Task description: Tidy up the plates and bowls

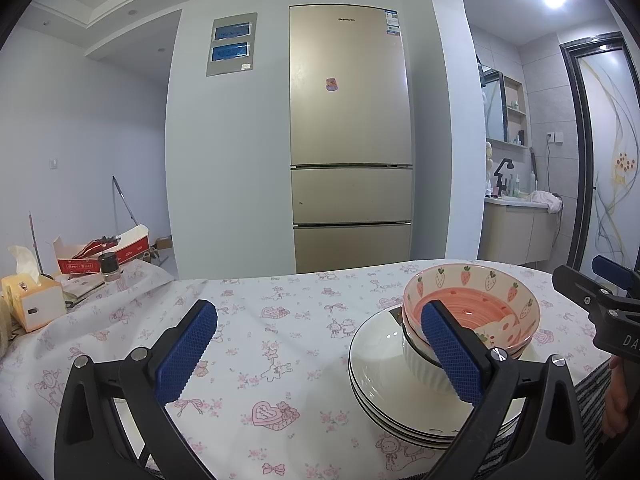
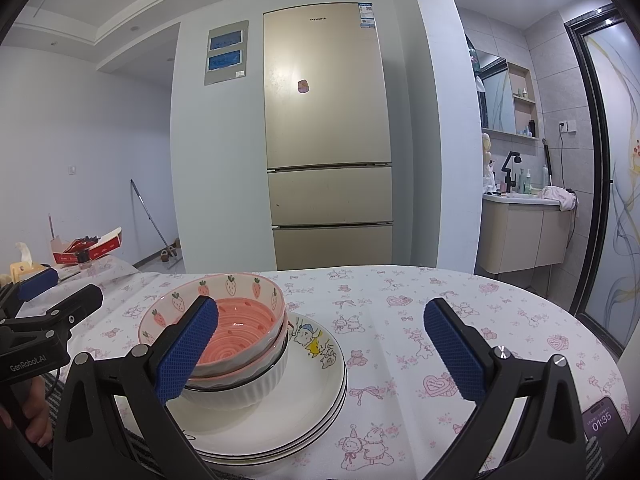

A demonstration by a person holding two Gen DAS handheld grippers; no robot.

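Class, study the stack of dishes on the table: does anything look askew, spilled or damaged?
Nothing stands out. The pink strawberry-patterned bowl nests in a white ribbed bowl on the stack of white plates. No chips or spills show on the floral tablecloth. Both grippers are open and hold nothing.

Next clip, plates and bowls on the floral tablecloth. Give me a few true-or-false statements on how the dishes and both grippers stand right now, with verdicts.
1. The strawberry bowl sits on top of the nested bowls. True.
2. The bowls rest directly on the tablecloth. False: they stand on the stack of plates.
3. The left gripper has its jaws clamped on a plate. False: its jaws are wide open and hold nothing.
4. The right gripper is open and empty. True.
5. A phone lies at the table's near right edge. True.
6. The bottom bowl is red. False: the white ribbed bowl is lowest.
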